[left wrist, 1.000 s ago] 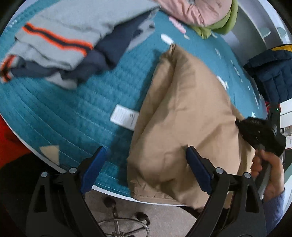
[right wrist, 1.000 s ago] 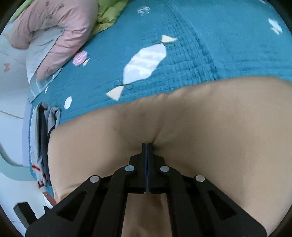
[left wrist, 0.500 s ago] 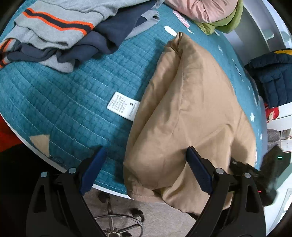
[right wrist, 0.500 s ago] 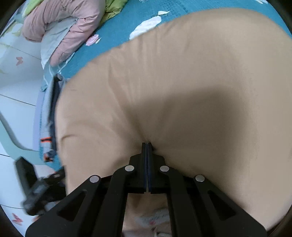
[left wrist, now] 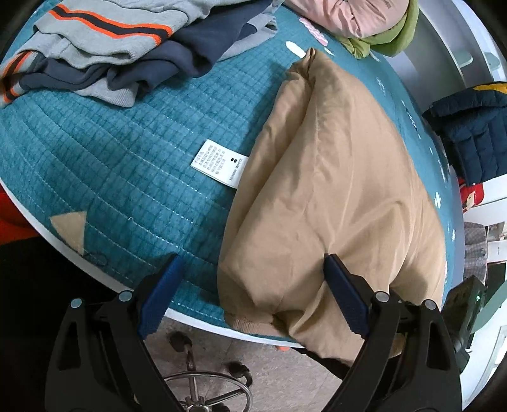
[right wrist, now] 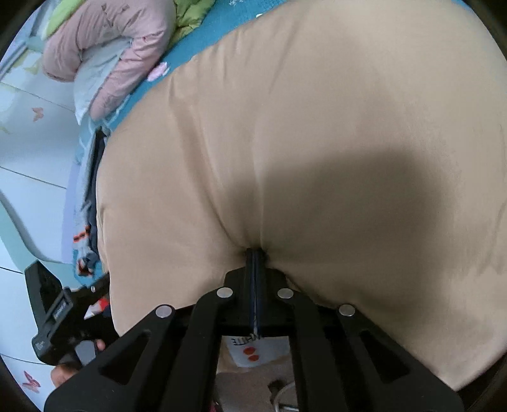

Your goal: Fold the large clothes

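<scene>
Here the tan padded garment [left wrist: 336, 190] lies folded lengthwise on the teal quilted cover [left wrist: 111, 164], its narrow end pointing toward the far edge and its near end hanging over the white rim of the surface. The left gripper [left wrist: 250, 291] stands wide apart above that near end: its left blue pad [left wrist: 158, 294] is over bare quilt, clear of the cloth, while its right blue pad [left wrist: 345, 298] is over the garment's lower bulge, whether pressing on it cannot be told. Nothing is clamped between them. A white care label [left wrist: 220, 163] lies flat on the quilt, just beside the garment's left edge.

In the right wrist view the right gripper [right wrist: 255, 253] is closed tight on a pinch of the tan fabric, which puckers around the fingertips and fills most of the field. A second white label [right wrist: 250, 347] hangs below the closed fingers. The left gripper's black body and the hand [right wrist: 66, 370] holding it appear at the lower left.

Well apart at the far edge lie a grey and navy striped sweatshirt [left wrist: 104, 41] and a pink jacket [left wrist: 345, 16] over green cloth. A navy puffer jacket [left wrist: 472, 130] lies off the surface to the right.
</scene>
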Action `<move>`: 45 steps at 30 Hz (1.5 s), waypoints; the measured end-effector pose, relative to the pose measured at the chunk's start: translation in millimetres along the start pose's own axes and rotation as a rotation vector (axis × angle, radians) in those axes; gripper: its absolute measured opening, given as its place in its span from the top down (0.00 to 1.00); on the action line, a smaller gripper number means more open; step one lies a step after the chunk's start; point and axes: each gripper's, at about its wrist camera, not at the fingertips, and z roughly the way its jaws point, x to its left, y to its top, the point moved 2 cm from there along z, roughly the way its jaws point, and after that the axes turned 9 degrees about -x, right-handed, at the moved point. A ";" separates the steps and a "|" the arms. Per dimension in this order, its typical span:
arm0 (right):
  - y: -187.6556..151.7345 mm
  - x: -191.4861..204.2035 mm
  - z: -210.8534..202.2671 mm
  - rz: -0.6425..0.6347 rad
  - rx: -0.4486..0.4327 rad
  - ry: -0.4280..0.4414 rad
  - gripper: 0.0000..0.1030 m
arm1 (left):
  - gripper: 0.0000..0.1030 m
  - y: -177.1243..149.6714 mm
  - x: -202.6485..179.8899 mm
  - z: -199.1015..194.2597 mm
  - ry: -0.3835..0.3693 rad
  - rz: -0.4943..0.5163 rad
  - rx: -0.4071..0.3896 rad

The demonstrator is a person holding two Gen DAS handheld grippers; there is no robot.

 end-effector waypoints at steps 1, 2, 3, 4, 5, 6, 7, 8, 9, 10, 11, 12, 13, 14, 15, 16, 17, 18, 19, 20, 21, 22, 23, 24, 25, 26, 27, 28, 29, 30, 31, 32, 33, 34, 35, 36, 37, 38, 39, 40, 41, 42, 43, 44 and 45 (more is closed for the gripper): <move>0.4 1.0 -1.8 -0.007 0.001 -0.006 1.00 | 0.13 -0.4 -1.1 0.6 -0.001 -0.001 0.003; 0.4 3.6 -2.5 -0.024 -0.001 -0.014 1.00 | 0.13 -0.8 -1.6 1.4 0.001 0.003 0.007; -0.5 5.5 -4.2 -0.033 -0.010 -0.017 1.00 | 0.13 -3.3 -3.9 1.9 0.002 0.008 0.005; -1.3 7.5 -5.9 -0.036 -0.017 -0.015 1.00 | 0.21 -4.1 -6.7 1.2 -0.004 0.017 0.000; -2.9 10.1 -9.6 -0.044 -0.026 -0.013 1.00 | 0.30 -4.3 -10.7 -1.1 -0.020 0.039 -0.011; -4.6 13.7 -15.1 -0.059 -0.042 -0.010 0.97 | 0.47 -4.7 -15.6 -2.2 -0.031 0.050 -0.017; -5.9 17.7 -18.6 -0.073 -0.058 -0.009 0.95 | 0.56 -4.8 -20.3 -4.3 -0.039 0.064 -0.020; -7.9 21.1 -23.1 -0.089 -0.072 -0.005 0.93 | 0.61 -4.5 -23.6 -6.8 -0.032 0.077 -0.029; -10.2 23.3 -26.2 -0.098 -0.081 0.000 0.92 | 0.69 -4.0 -27.2 -9.2 -0.033 0.090 -0.034; -11.9 27.8 -32.0 -0.118 -0.101 0.013 0.91 | 0.73 -3.3 -29.5 -10.9 -0.040 0.095 -0.031; -13.8 33.9 -36.7 -0.147 -0.122 0.023 0.89 | 0.75 -0.6 -32.7 -15.5 -0.056 0.100 -0.031; -16.1 40.4 -42.6 -0.183 -0.143 0.026 0.83 | 0.77 1.8 -35.1 -19.8 -0.071 0.105 -0.035; -19.8 50.7 -50.3 -0.229 -0.174 0.036 0.73 | 0.78 4.8 -37.8 -24.7 -0.091 0.109 -0.037; -24.4 62.1 -58.7 -0.281 -0.208 0.047 0.67 | 0.78 8.3 -41.2 -30.3 -0.113 0.111 -0.040; -29.9 74.0 -66.8 -0.340 -0.243 0.055 0.56 | 0.78 12.9 -46.5 -38.7 -0.142 0.117 -0.051; -33.8 82.7 -71.4 -0.383 -0.268 0.061 0.50 | 0.78 16.4 -52.4 -45.6 -0.166 0.130 -0.057; -39.5 94.2 -77.3 -0.438 -0.296 0.073 0.48 | 0.78 18.5 -56.8 -50.3 -0.183 0.137 -0.063; -43.8 101.4 -80.2 -0.470 -0.310 0.086 0.46 | 0.78 21.0 -64.4 -56.2 -0.204 0.148 -0.067; -49.2 114.1 -82.8 -0.510 -0.317 0.117 0.44 | 0.78 22.6 -72.8 -60.6 -0.225 0.164 -0.065; -52.3 118.9 -82.9 -0.528 -0.315 0.131 0.42 | 0.78 23.7 -79.4 -63.5 -0.240 0.173 -0.063; -55.8 125.7 -82.1 -0.552 -0.313 0.141 0.40 | 0.78 24.5 -84.0 -65.6 -0.252 0.180 -0.059; -59.9 133.9 -80.9 -0.591 -0.322 0.143 0.40 | 0.78 26.3 -88.6 -67.5 -0.269 0.187 -0.053; -62.8 139.3 -79.8 -0.620 -0.331 0.142 0.39 | 0.78 27.8 -93.9 -69.8 -0.284 0.191 -0.047; -65.4 143.0 -79.2 -0.639 -0.334 0.145 0.39 | 0.78 27.8 -99.9 -71.6 -0.289 0.198 -0.043; -66.9 147.5 -77.7 -0.654 -0.342 0.151 0.38 | 0.78 28.5 -104.9 -73.5 -0.292 0.212 -0.041; -66.4 148.3 -77.3 -0.661 -0.344 0.149 0.36 | 0.78 29.5 -109.5 -75.4 -0.293 0.223 -0.042; -66.1 150.8 -74.7 -0.671 -0.345 0.140 0.34 | 0.78 28.9 -113.0 -76.1 -0.295 0.228 -0.038; -65.7 150.7 -74.5 -0.674 -0.352 0.137 0.34 | 0.78 29.2 -116.4 -76.7 -0.299 0.233 -0.033; -64.9 153.1 -73.0 -0.677 -0.364 0.134 0.34 | 0.78 29.9 -118.7 -76.9 -0.301 0.235 -0.032; -63.7 154.3 -70.6 -0.686 -0.375 0.120 0.33 | 0.78 30.4 -121.7 -76.9 -0.306 0.234 -0.027; -62.3 155.7 -67.3 -0.701 -0.390 0.092 0.33 | 0.78 30.4 -125.2 -76.6 -0.312 0.237 -0.022; -61.0 155.6 -64.8 -0.711 -0.401 0.084 0.33 | 0.78 30.5 -127.9 -76.5 -0.316 0.236 -0.020; -60.6 156.1 -63.4 -0.715 -0.409 0.074 0.33 | 0.78 30.6 -132.0 -76.5 -0.318 0.240 -0.019; -58.7 157.6 -61.2 -0.719 -0.420 0.057 0.33 | 0.78 31.0 -134.9 -76.0 -0.317 0.247 -0.020; -56.1 157.8 -60.8 -0.709 -0.439 0.050 0.33 | 0.78 31.3 -138.2 -75.6 -0.317 0.252 -0.019; -52.2 155.3 -60.9 -0.690 -0.450 0.047 0.35 | 0.79 31.7 -141.9 -75.2 -0.320 0.253 -0.016; -48.9 153.4 -60.4 -0.677 -0.449 0.042 0.46 | 0.79 32.6 -144.5 -74.5 -0.322 0.251 -0.015; -44.0 150.2 -60.2 -0.659 -0.441 0.038 0.56 | 0.79 33.6 -147.8 -73.5 -0.325 0.251 -0.013; -38.8 148.0 -59.9 -0.645 -0.437 0.039 0.72 | 0.79 33.6 -151.2 -73.6 -0.328 0.251 -0.015; -33.3 140.8 -64.5 -0.605 -0.442 0.068 0.79 | 0.78 34.3 -153.9 -73.7 -0.337 0.245 -0.016; -27.8 132.4 -70.3 -0.552 -0.445 0.095 0.81 | 0.76 34.8 -157.4 -74.2 -0.358 0.238 -0.012; -21.3 122.8 -78.3 -0.489 -0.449 0.126 0.83 | 0.72 34.3 -164.1 -77.0 -0.408 0.235 -0.004; -17.5 115.9 -85.6 -0.444 -0.455 0.149 0.84 | 0.71 34.0 -166.9 -80.2 -0.437 0.232 -0.008; -10.8 103.6 -95.5 -0.368 -0.461 0.189 0.84 | 0.70 32.6 -174.4 -88.1 -0.489 0.238 -0.028; -6.1 94.2 -102.4 -0.312 -0.464 0.217 0.85 | 0.67 32.0 -179.3 -95.3 -0.516 0.249 -0.057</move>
